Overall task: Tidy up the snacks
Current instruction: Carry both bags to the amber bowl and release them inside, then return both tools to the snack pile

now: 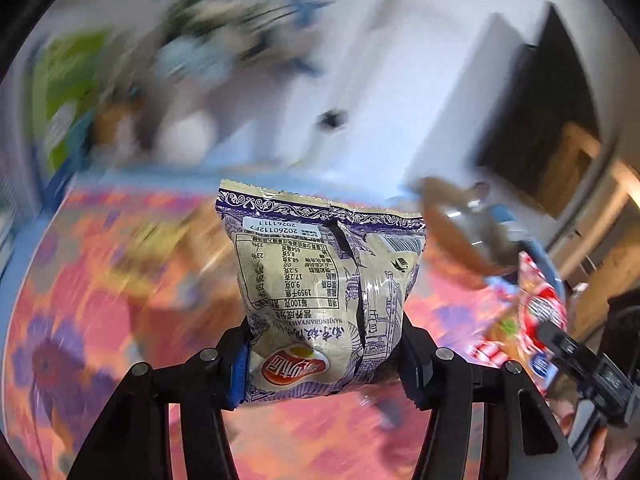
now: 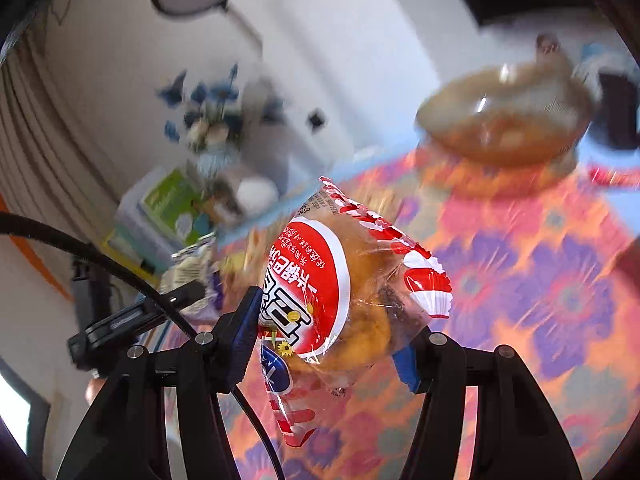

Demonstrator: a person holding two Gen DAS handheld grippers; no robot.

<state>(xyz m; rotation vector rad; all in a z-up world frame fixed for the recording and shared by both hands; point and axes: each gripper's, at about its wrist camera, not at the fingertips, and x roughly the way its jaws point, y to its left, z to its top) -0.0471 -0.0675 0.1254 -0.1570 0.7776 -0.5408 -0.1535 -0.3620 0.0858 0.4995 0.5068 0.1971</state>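
Floral cloth in orange, pink and purple covers the tabletop [image 2: 560, 280], with a brown bowl [image 2: 504, 116] near its far edge. My left gripper [image 1: 324, 364] is clamped on a cream and purple chip bag [image 1: 320, 280], held up above the cloth. My right gripper [image 2: 332, 340] is clamped on a red and white bread packet [image 2: 340, 292], also lifted clear of the tabletop. Everything behind is blurred.

- The brown bowl [image 2: 506, 120] is smeared by motion — its contents cannot be made out.
- The flower vase [image 1: 224, 40] and green box [image 1: 66, 96] are blurred, print unreadable.
- The bread packet [image 2: 344, 304] hides its own far side.
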